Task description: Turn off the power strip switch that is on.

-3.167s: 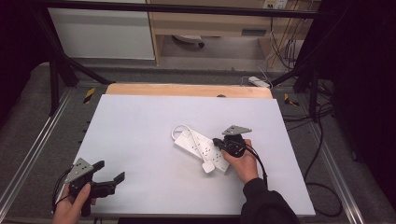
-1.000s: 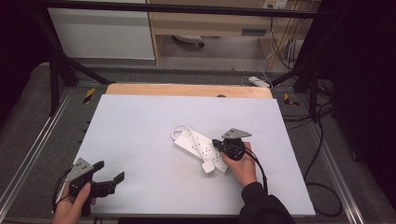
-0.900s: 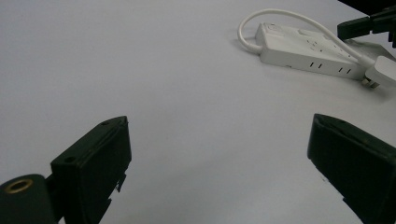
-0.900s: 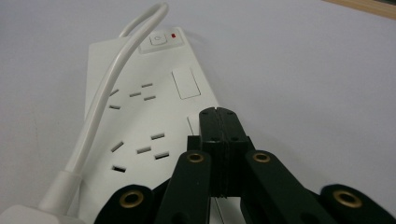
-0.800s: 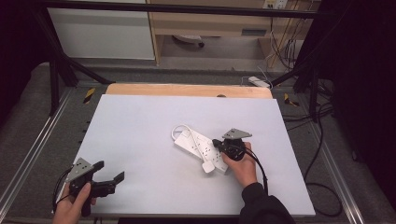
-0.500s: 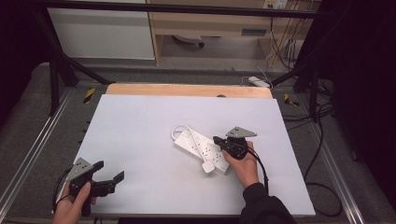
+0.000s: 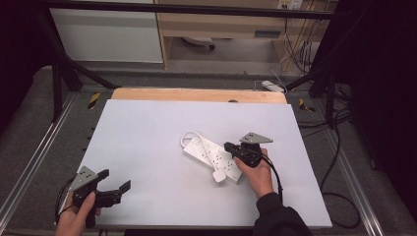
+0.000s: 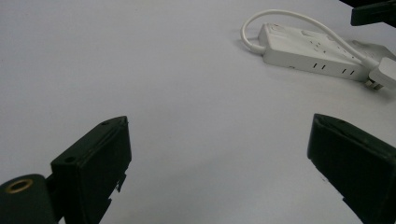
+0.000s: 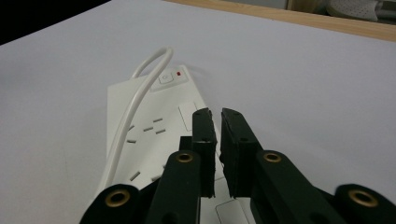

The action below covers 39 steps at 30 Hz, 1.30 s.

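Note:
A white power strip [image 7: 210,157] lies flat near the middle of the table, with its white cable [image 9: 134,108] looped back along its top and the plug [image 7: 218,176] resting at its near end. My right gripper [image 7: 232,147] is shut, with nothing between its jaws. Its tips [image 9: 216,114] sit low over the strip's [image 9: 154,122] socket face, short of the switch [image 9: 168,77] with the red light. My left gripper [image 7: 114,180] stands wide open [image 8: 218,123] near the front left corner, empty, pointing toward the strip [image 8: 308,49].
The white table top [image 7: 147,132] has a wooden strip [image 7: 196,95] along its far edge. Metal rails run down both sides. Cables [image 7: 339,162] hang off the right side. The other hand's gripper [image 8: 373,11] shows beyond the strip.
My right gripper has edged slightly to the right over the strip. The left gripper has stayed where it was, open.

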{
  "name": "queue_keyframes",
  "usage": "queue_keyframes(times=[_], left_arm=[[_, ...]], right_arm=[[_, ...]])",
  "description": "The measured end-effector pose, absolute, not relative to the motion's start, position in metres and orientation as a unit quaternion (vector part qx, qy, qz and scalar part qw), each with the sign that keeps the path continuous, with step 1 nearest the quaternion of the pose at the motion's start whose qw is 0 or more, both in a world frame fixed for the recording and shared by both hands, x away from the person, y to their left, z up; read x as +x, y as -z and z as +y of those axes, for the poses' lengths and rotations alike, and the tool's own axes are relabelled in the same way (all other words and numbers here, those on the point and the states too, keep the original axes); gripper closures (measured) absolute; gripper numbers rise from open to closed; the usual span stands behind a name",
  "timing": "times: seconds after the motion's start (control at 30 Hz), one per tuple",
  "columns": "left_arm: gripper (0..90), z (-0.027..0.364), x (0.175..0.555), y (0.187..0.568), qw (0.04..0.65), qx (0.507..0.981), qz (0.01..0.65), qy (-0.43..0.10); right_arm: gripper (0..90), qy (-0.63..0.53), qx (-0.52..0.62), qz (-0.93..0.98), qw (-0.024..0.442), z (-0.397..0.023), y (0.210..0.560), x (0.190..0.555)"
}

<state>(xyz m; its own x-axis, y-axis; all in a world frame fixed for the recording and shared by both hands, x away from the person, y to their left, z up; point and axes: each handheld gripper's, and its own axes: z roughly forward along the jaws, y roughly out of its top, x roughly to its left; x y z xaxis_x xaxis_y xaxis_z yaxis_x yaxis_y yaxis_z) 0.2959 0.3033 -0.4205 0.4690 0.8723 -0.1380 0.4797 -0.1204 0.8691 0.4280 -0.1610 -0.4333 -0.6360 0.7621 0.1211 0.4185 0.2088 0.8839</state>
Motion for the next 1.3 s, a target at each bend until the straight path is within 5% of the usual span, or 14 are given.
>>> queue_keyframes(times=[0.17,0.53,0.67,0.9,1.3], left_arm=[[6.4,0.303,0.296,0.421,0.467,0.718,0.472,-0.210],[6.5,0.303,0.296,0.421,0.467,0.718,0.473,-0.208],[6.4,0.303,0.296,0.421,0.466,0.719,0.472,-0.209],[6.4,0.303,0.296,0.421,0.465,0.719,0.473,-0.209],[6.4,0.305,0.296,0.421,0.466,0.715,0.477,-0.210]], right_arm=[[71.8,-0.499,0.398,0.750,0.172,-0.162,0.430,0.428],[23.6,-0.496,0.441,0.724,0.189,-0.171,0.419,0.431],[13.8,-0.495,0.452,0.717,0.194,-0.171,0.417,0.432],[4.3,-0.495,0.447,0.719,0.195,-0.170,0.414,0.432],[3.7,-0.493,0.437,0.728,0.192,-0.169,0.406,0.431]])
